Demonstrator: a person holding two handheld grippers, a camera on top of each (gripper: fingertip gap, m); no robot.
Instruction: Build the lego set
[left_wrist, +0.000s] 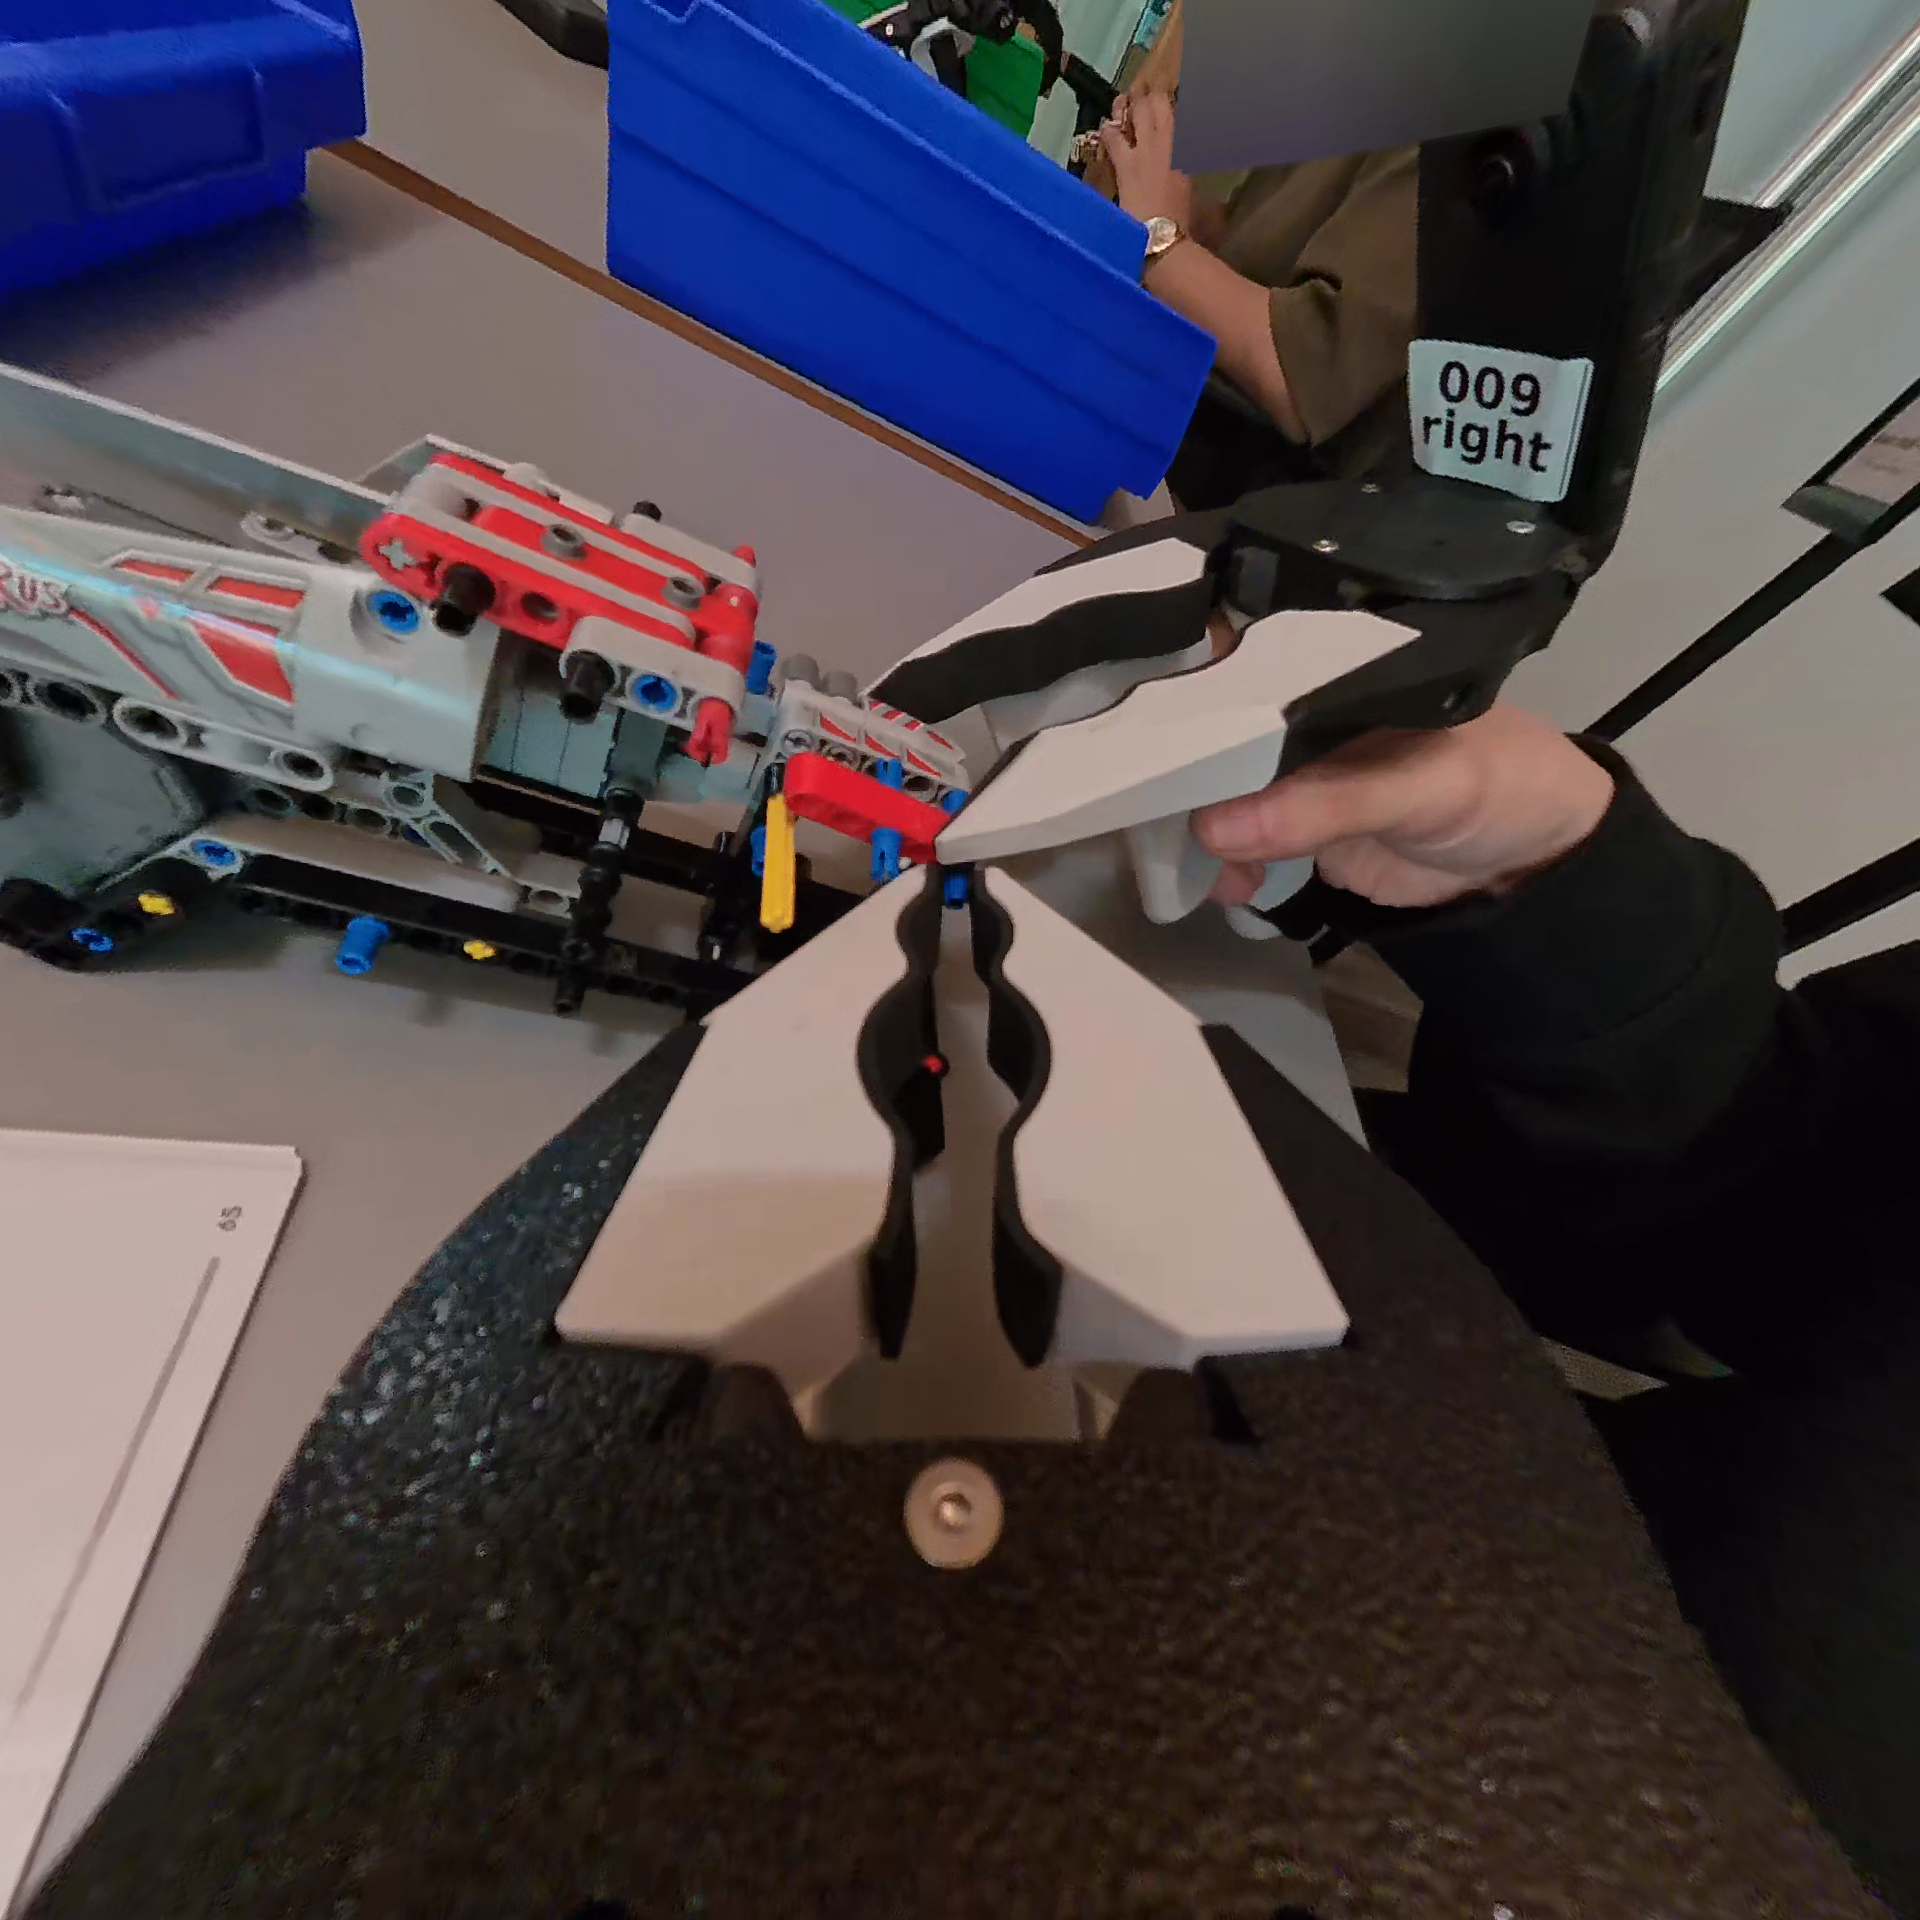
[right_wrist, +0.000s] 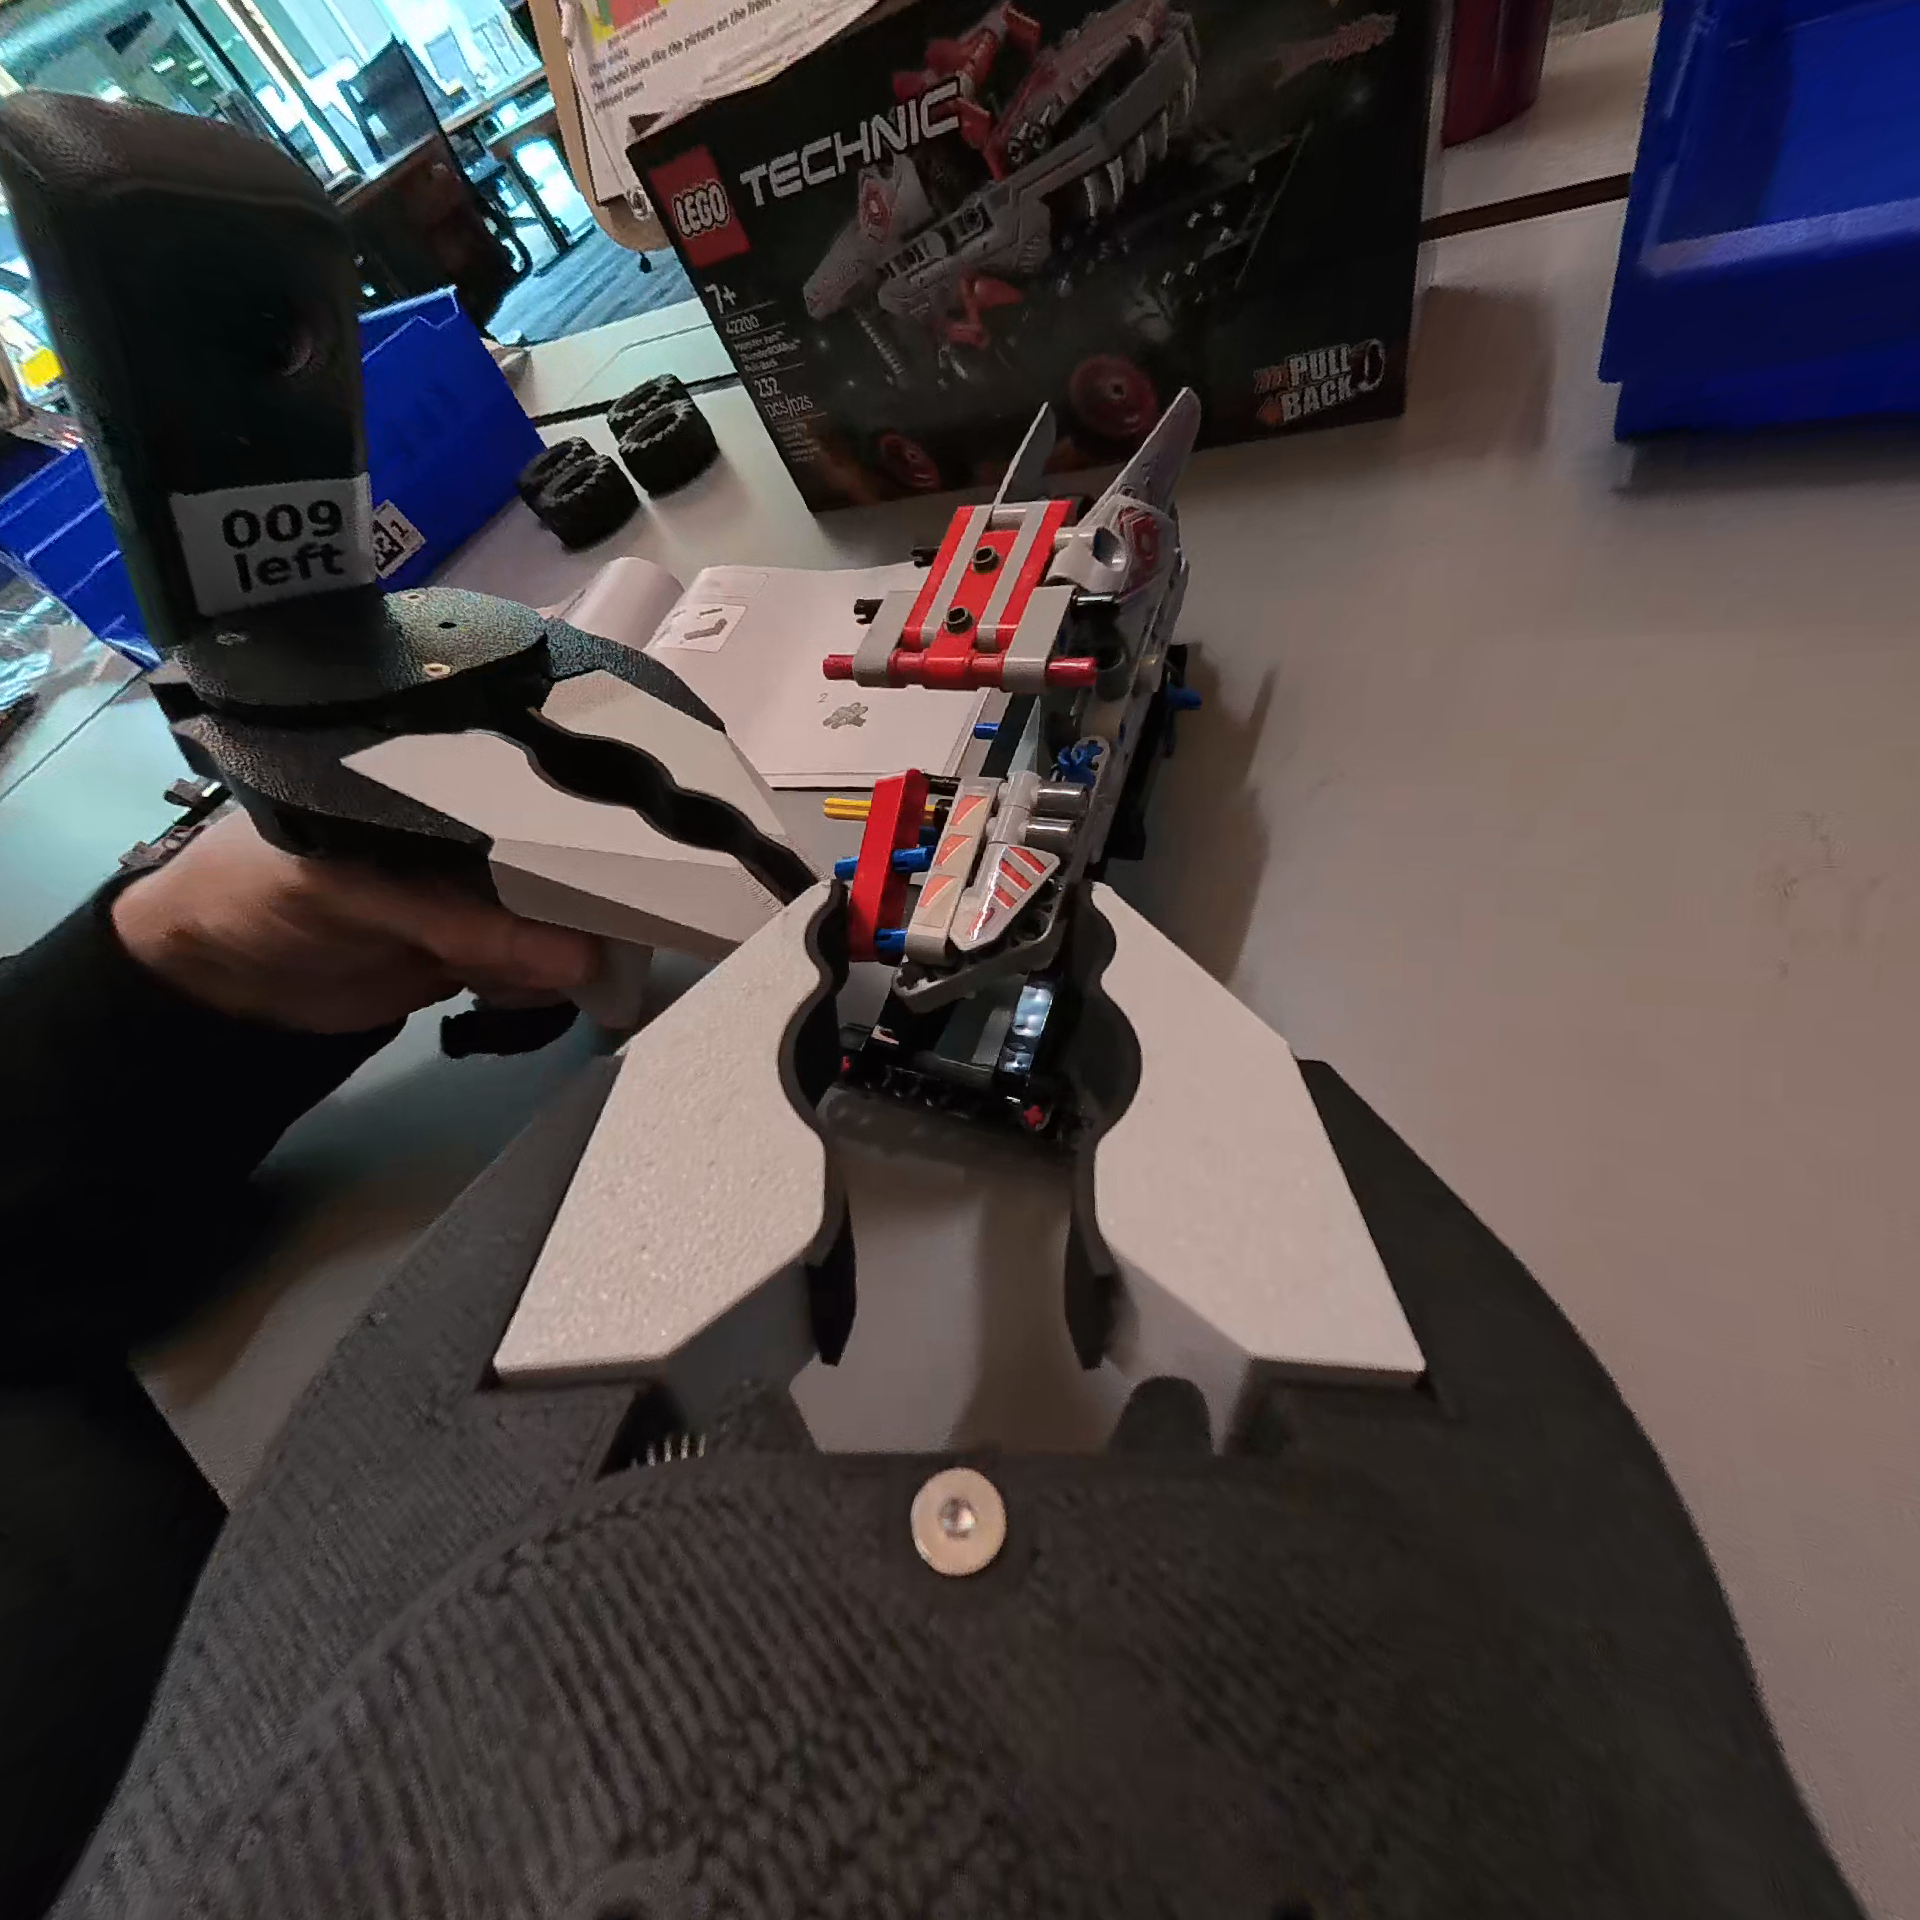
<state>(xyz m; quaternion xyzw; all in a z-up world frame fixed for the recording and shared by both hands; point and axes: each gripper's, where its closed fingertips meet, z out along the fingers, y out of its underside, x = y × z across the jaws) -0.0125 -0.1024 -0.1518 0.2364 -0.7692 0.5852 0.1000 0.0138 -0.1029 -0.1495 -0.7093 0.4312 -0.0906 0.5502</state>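
- Lego model (right_wrist: 1049, 790), a half-built grey-and-red vehicle, lies on the grey bench (right_wrist: 1507, 935); its near end sits between the fingers of the right claw (right_wrist: 961, 914).
- Right claw spread wide, bracketing the model's near end; cannot tell if either finger touches it.
- Left claw (left_wrist: 954, 883) nearly pressed together, pinching something small and blue at its tips, just beside the red beam (left_wrist: 862, 805) on the model's near end. Probably a pin.
- Judgement: step is seating that blue piece at the red beam. Best done with the right claw closing to brace the model, then a straight push along the hole's axis.
- Room: the two claws crowd each other at the model's near end. Instruction booklet (right_wrist: 821, 675) lies left of the model, box (right_wrist: 1039, 239) behind it, tyres (right_wrist: 623, 447) left of the box, blue bin (right_wrist: 1766, 208) at back right. Bare bench right of the model.
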